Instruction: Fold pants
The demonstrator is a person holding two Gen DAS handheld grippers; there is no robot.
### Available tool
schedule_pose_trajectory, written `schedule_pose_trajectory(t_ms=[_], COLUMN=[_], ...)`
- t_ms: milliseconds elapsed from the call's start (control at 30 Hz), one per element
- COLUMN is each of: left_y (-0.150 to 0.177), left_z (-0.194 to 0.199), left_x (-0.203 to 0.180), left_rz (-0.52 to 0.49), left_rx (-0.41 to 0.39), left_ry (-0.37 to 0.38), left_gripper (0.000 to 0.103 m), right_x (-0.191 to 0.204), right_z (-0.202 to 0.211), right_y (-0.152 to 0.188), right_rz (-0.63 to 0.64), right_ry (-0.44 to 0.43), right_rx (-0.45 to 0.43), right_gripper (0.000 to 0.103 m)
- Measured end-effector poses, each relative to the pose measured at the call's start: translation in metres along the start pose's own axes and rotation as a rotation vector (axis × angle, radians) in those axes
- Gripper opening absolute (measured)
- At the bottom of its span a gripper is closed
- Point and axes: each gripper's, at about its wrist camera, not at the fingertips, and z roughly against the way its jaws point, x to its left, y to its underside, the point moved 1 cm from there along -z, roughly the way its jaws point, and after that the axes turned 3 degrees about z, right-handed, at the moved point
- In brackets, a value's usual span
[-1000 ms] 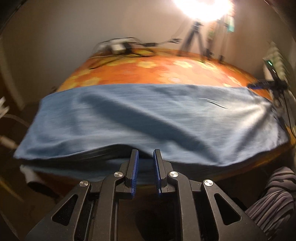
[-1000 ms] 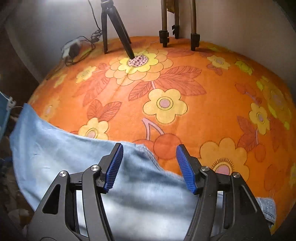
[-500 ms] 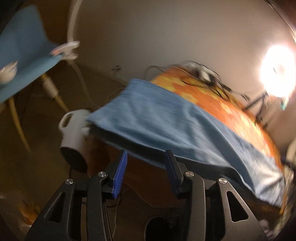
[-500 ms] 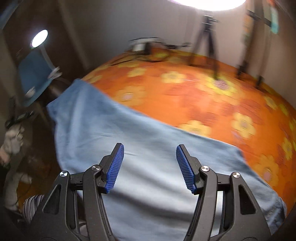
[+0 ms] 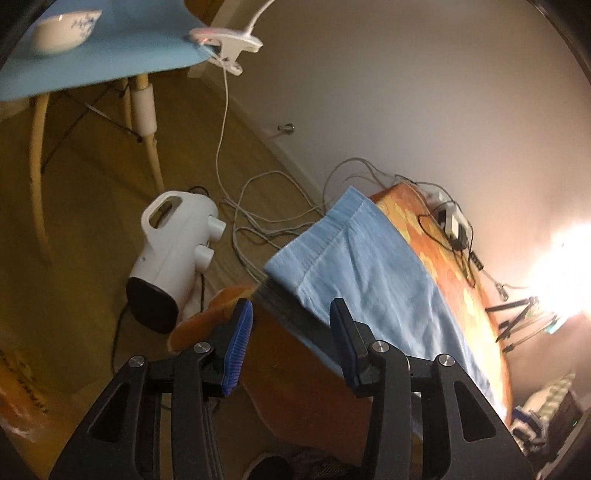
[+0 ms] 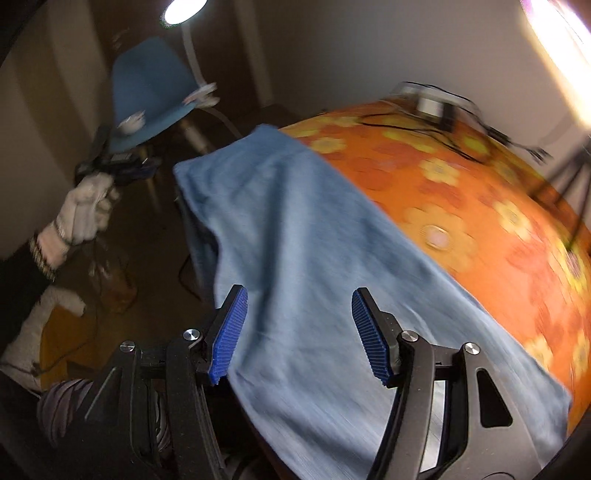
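Resting on blue chair (image 5: 110, 48), white bowl (image 5: 62, 27), contents unseen

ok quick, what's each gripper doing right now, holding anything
left gripper: jaws opening, nothing between them, pants beyond.
right gripper: open, empty, over the pants.

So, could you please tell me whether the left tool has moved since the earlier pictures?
Yes. The left tool has swung from the middle of the pants' long edge to their end at the table's corner, empty, its jaws opening.
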Motion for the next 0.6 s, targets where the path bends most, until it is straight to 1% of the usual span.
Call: schedule_pose_trajectory(t_ms=[33, 67, 167, 200, 300, 333, 433, 600], left_y=[-0.001, -0.001, -0.003, -0.003, -0.005, -0.005, -0.006, -0.005], left_z=[-0.003, -0.006, -0.019, -0.024, -0.034, -0.038, -0.046, -0.053], left_x=[0.004, 0.007, 0.020, 0.024, 0.027, 0.028, 0.031, 0.040], left_rz=[0.016, 0.033, 0.109, 0.143, 0.203, 0.206, 0.263, 0.337], left_rx=[0.006, 0.011, 0.029, 0.036, 0.049, 0.041, 0.052, 0.054], left_ry=[0.012, 0.021, 0.040, 0.056, 0.089, 0.099, 0.125, 0.148], left_gripper=[0.053, 0.054, 0.054, 0.054, 0.054, 0.054, 0.055, 0.055], right_x=[0.011, 0.017, 0.034, 0.038, 0.046, 0.050, 0.059, 0.063], right_z=[-0.010, -0.016, -0.031, -0.035, -0.044, -0.047, -0.050, -0.050], right_y=[-0.004, -0.006, -0.014, -0.017, -0.024, -0.026, -0.030, -0.029], right_rz=[0.029, 0.045, 0.086, 0.089, 0.090, 0.096, 0.105, 0.102], right_ry=[-0.005, -0.013, -0.030, -0.036, -0.057, -0.058, -0.068, -0.070], right_rx=[0.011, 0.019, 0.031, 0.032, 0.037, 0.037, 0.038, 0.038], right_gripper=[0.063, 0.063, 0.062, 0.063, 0.063, 0.063, 0.063, 0.063])
